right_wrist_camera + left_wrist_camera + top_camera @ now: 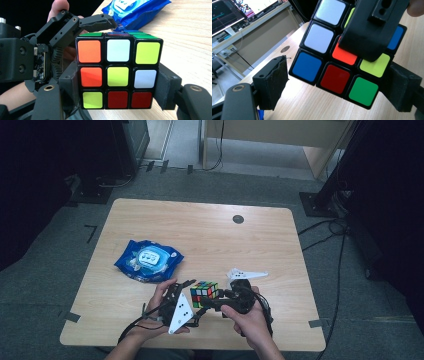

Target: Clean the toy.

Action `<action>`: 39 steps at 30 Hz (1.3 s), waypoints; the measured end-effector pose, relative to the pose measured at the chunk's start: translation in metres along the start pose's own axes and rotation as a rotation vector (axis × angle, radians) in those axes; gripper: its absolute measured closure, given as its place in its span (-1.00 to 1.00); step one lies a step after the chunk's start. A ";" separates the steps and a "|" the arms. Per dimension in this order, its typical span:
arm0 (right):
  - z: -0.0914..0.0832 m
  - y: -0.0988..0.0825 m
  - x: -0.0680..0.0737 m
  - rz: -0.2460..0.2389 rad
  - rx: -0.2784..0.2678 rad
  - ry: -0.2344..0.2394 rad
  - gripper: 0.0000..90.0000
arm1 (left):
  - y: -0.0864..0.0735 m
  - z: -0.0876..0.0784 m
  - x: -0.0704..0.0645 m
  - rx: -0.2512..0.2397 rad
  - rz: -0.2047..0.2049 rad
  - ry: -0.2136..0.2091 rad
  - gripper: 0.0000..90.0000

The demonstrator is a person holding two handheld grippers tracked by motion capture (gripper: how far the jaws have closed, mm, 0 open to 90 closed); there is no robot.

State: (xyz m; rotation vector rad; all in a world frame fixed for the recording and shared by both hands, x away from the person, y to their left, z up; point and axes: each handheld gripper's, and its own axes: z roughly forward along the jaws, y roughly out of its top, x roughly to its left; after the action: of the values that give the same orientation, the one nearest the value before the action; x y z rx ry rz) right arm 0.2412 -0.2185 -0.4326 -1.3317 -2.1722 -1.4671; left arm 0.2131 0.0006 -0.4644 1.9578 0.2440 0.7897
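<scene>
Clamping cube (118,72): right gripper (117,93) jaws; high view adds wipes pack (148,260).

A lab or office workroom. Around the light wooden table (210,235) lie grey carpet (45,270) and loose cables (325,232), with black stands (320,195) beside it. Beyond its far edge, lit monitors (242,10) sit on a bench.
</scene>
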 end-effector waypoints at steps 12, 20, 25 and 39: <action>0.000 0.000 0.000 -0.006 0.009 0.001 -0.24 | 0.002 -0.001 -0.008 -0.016 0.047 -0.004 -0.37; 0.003 0.000 -0.002 -0.003 0.008 0.010 -0.24 | 0.003 -0.002 -0.008 -0.027 0.037 -0.013 -0.26; -0.002 0.002 -0.006 -0.007 -0.033 0.036 -0.28 | 0.002 -0.003 -0.003 -0.018 0.002 -0.009 -0.25; -0.044 0.003 -0.051 -0.128 -0.277 -0.267 -0.07 | -0.006 -0.002 0.014 0.006 -0.101 0.006 -0.25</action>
State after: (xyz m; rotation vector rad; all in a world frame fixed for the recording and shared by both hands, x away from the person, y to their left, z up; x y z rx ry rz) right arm 0.2599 -0.2835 -0.4396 -1.5850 -2.3183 -1.7845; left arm 0.2239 0.0122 -0.4631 1.9337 0.3460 0.7298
